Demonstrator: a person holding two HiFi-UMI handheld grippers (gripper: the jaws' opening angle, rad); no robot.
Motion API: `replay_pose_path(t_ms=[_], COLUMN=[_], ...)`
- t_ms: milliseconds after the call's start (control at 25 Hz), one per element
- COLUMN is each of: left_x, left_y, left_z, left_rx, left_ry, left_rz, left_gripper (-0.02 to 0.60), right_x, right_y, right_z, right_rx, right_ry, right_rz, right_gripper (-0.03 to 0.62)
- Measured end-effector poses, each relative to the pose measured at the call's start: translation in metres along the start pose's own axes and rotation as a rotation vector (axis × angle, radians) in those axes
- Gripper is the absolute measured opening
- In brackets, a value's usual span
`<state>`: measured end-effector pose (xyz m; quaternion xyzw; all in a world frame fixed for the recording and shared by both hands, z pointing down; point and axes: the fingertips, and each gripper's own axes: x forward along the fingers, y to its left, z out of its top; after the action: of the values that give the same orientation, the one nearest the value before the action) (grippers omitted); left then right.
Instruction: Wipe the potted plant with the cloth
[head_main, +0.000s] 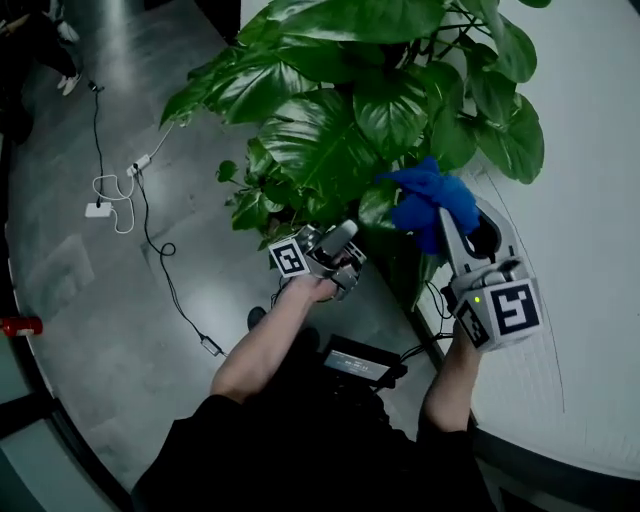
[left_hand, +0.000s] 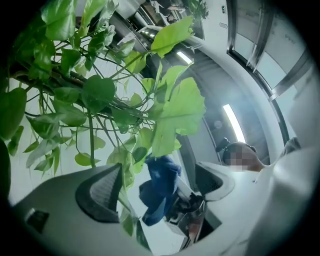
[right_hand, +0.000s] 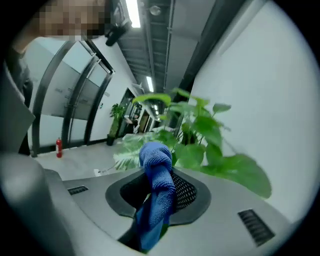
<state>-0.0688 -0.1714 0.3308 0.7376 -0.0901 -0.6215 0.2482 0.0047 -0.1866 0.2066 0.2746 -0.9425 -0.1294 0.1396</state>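
R gripper (head_main: 455, 225) is pinching the blue cloth (head_main: 428, 198) btwn closed jaws, right at the potted plant's (head_main: 340, 120) near-right leaves (head_main: 378, 205). L gripper (head_main: 338, 250) is sitting low under the foliage, jaws wide apart, small leaves (left_hand: 137, 153) showing in the gap. Cloth looks soft, light, floppy. Leaves look thin and tear-prone, so best supporting one from below and wiping gently.

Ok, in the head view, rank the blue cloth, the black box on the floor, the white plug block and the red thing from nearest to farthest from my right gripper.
1. blue cloth, clamped in the right gripper.
2. black box, lower down, near the middle.
3. white plug block, far to the left.
4. red thing, at the left edge.
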Motion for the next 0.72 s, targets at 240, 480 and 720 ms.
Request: replay_pose_path(t_ms=[240, 480, 720], left_x=[0.002, -0.003, -0.004], left_y=[-0.006, -0.002, -0.007], left_z=[-0.010, -0.011, -0.020], left_rx=[0.006, 0.018, 0.071], left_ry=[0.029, 0.044, 0.090], left_rz=[-0.003, 0.021, 0.069], left_gripper=[0.482, 0.482, 0.482], right_x=[0.068, 0.036, -0.026], right_y=[0.036, 0.079, 0.115], right_z=[-0.096, -0.129, -0.181], right_rx=[0.181, 0.236, 0.313], right_ry=[0.195, 0.281, 0.384], right_rz=[0.180, 0.325, 0.416], right_gripper=[0.112, 0.112, 0.112])
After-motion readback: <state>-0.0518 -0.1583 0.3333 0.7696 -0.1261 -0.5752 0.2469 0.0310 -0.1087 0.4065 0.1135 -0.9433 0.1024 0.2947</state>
